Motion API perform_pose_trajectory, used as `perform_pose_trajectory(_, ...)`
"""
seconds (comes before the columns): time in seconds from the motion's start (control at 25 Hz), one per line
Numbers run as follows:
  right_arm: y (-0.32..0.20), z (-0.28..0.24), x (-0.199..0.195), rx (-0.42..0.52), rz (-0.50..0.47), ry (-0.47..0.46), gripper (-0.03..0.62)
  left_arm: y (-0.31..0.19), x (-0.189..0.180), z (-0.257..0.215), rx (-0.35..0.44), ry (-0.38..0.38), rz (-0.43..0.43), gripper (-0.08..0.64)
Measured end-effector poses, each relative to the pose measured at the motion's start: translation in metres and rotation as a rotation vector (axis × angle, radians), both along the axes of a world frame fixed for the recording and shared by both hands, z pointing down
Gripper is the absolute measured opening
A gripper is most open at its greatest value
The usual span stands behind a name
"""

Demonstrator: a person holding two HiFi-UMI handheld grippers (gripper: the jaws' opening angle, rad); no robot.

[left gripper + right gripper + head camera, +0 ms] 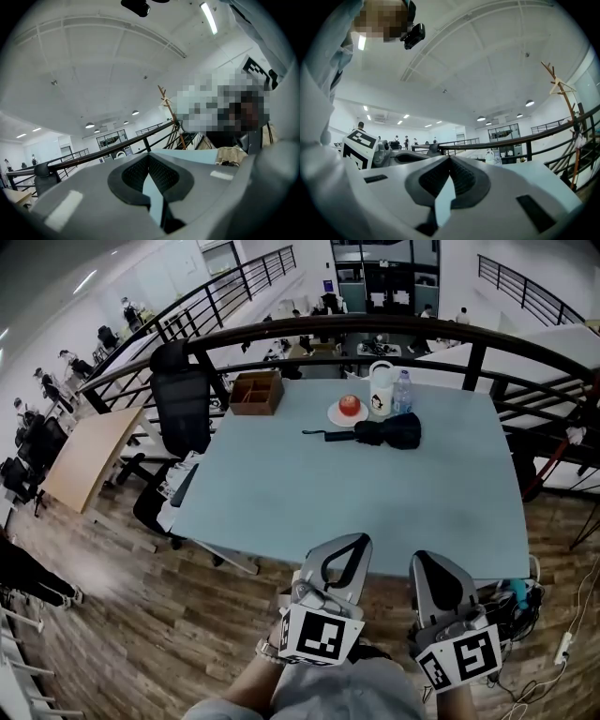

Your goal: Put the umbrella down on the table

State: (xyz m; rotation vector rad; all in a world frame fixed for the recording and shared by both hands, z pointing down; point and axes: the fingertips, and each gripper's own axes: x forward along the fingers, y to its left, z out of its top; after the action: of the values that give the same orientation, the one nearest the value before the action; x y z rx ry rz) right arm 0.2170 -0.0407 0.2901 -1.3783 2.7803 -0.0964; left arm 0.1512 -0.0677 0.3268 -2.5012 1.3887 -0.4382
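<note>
Lying folded on the table's (375, 493) far half, the black umbrella (386, 432) appears only in the head view; left gripper (149, 158) and right gripper (450, 160) hover off the table's near edge, their own views showing jaws pressed together, empty.

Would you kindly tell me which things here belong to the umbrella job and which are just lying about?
Belonging to the job: umbrella, lying on the table; left tongs and right tongs, both shut and empty.

Just lying about: wooden box, apple on a plate, mug, water bottle, office chair.
</note>
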Motion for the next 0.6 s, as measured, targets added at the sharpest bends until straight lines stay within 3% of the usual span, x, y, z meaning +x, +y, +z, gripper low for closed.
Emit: perform_pose_trajectory(0.6,0.004,-0.004,-0.013,0.015,-0.026,0.043,0.000,0.005,-0.003,-0.013,0.022,0.064,0.012,0.006)
